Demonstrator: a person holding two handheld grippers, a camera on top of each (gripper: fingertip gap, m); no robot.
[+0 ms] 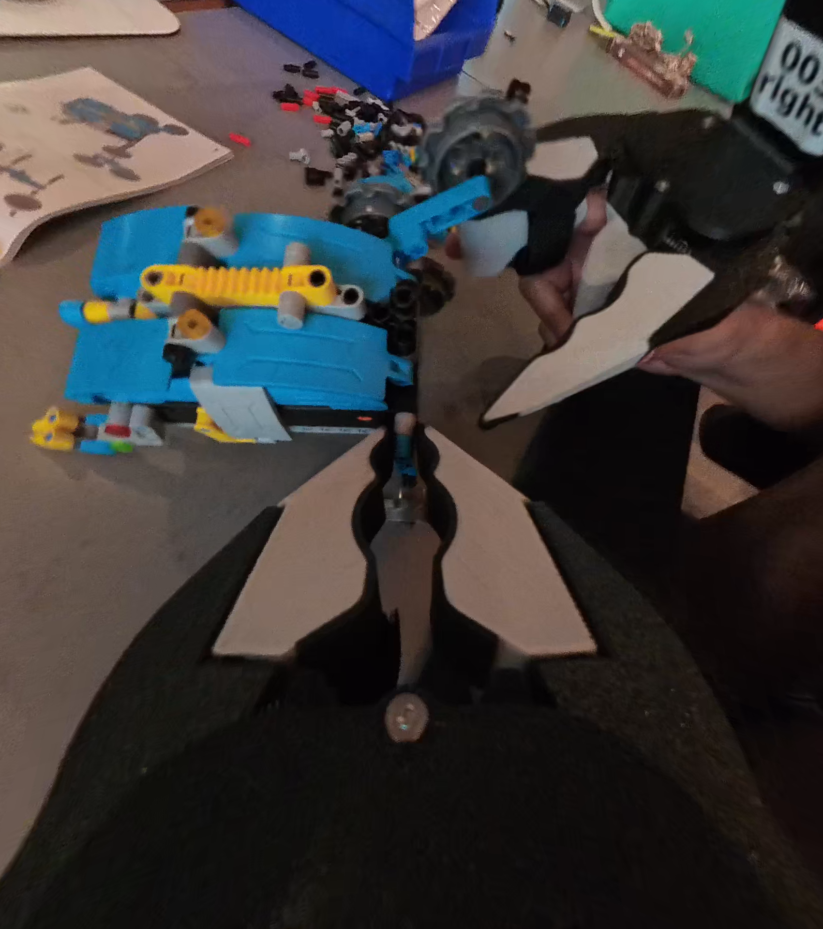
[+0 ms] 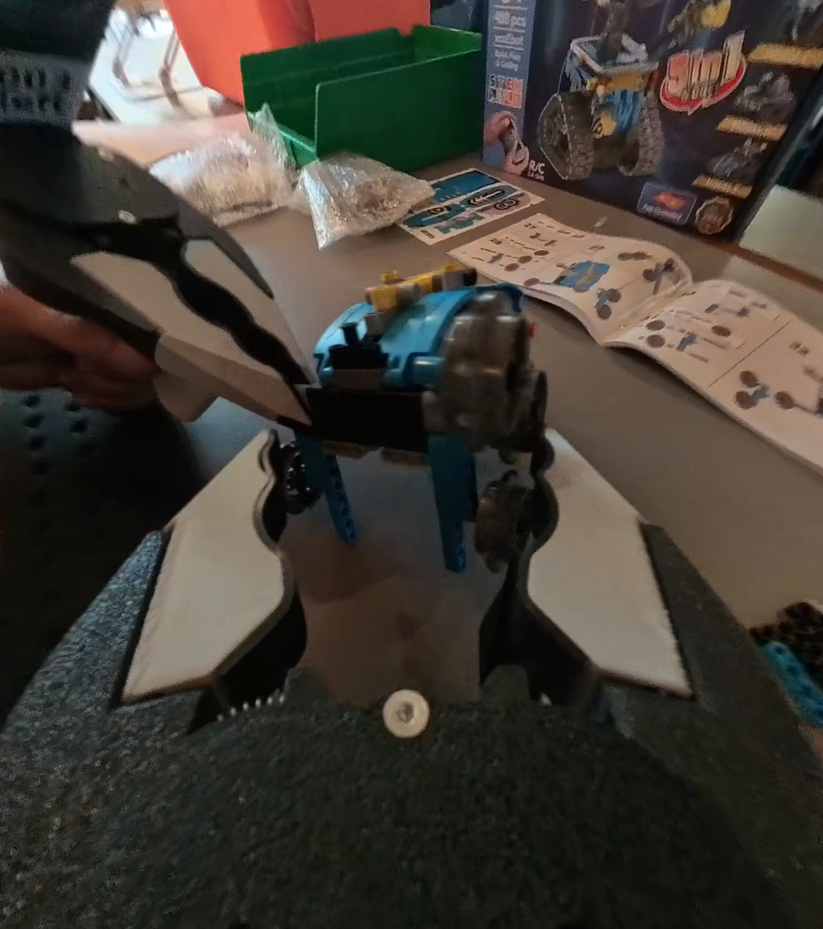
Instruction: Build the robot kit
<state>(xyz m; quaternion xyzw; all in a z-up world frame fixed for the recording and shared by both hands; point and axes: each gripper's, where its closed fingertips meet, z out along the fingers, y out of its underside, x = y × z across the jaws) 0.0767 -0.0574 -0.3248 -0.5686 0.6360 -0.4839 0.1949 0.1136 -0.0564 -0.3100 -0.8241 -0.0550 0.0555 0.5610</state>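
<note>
your left gripper is clenched on the rear edge of the glossy blue brick-built vehicle, which rests on the matte grey table. your right gripper is spread, its fingers flanking a ribbed grey wheel on a perforated blue beam.

Plastic, paper and grainy black shells

The brick model is smooth, slightly glossy blue and yellow plastic; the booklet is matt paper; the left gripper has a rough black shell; the bags are crinkled clear film.
</note>
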